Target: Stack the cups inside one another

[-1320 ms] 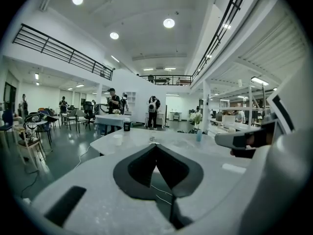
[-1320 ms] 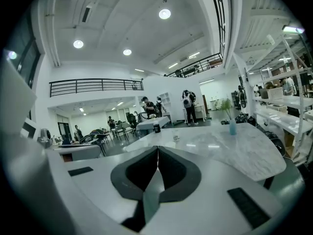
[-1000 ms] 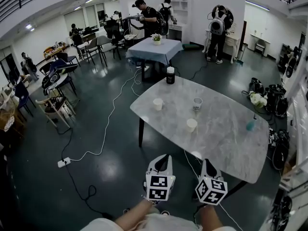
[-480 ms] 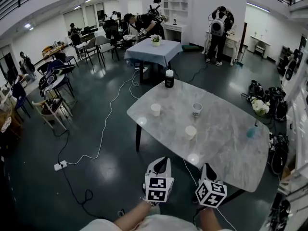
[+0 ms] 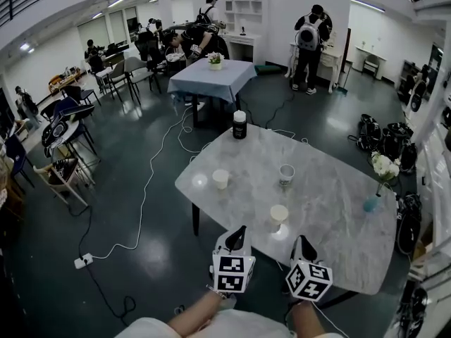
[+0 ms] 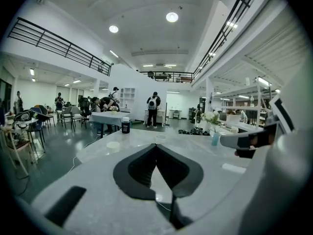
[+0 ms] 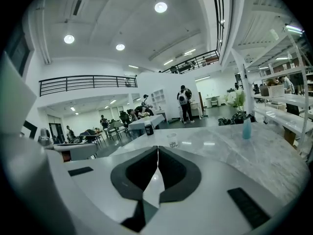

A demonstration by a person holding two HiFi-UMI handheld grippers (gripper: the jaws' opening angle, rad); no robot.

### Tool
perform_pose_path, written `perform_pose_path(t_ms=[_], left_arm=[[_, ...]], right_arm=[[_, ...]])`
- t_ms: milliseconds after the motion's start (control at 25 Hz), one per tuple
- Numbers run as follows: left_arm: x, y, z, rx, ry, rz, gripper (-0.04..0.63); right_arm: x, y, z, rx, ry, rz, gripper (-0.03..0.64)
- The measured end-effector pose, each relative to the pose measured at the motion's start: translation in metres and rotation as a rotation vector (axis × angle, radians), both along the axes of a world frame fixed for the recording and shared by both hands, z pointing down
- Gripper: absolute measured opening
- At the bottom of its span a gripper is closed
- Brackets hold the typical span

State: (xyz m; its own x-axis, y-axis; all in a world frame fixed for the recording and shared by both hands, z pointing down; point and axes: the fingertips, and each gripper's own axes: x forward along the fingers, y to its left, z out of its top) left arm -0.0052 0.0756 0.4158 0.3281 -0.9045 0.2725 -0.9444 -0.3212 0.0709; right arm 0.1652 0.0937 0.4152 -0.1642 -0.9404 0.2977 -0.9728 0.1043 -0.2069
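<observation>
Marble surface (image 5: 338, 210) carries the left cup (image 5: 220, 179), far cup (image 5: 286, 174) and near cup (image 5: 279, 217) apart, unstacked; we hold our left tongs (image 5: 241, 232) and right tongs (image 5: 304, 242) closed, empty, since none is reached yet

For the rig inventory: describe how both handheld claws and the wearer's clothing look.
The left claw and right claw match: pale grey shells, black curved pads tapering to a point, and a cube with black-and-white square markers on each. The person wears a pale top.
</observation>
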Motion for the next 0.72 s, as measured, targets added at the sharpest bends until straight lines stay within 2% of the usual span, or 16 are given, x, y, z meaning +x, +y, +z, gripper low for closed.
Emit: perform_pose_path(t_ms=[720], left_arm=[[-0.03,-0.148,0.004,-0.045,0.025,0.096,-0.005]], right_arm=[[-0.034,-0.133,-0.007,-0.025,0.021,0.092,0.008]])
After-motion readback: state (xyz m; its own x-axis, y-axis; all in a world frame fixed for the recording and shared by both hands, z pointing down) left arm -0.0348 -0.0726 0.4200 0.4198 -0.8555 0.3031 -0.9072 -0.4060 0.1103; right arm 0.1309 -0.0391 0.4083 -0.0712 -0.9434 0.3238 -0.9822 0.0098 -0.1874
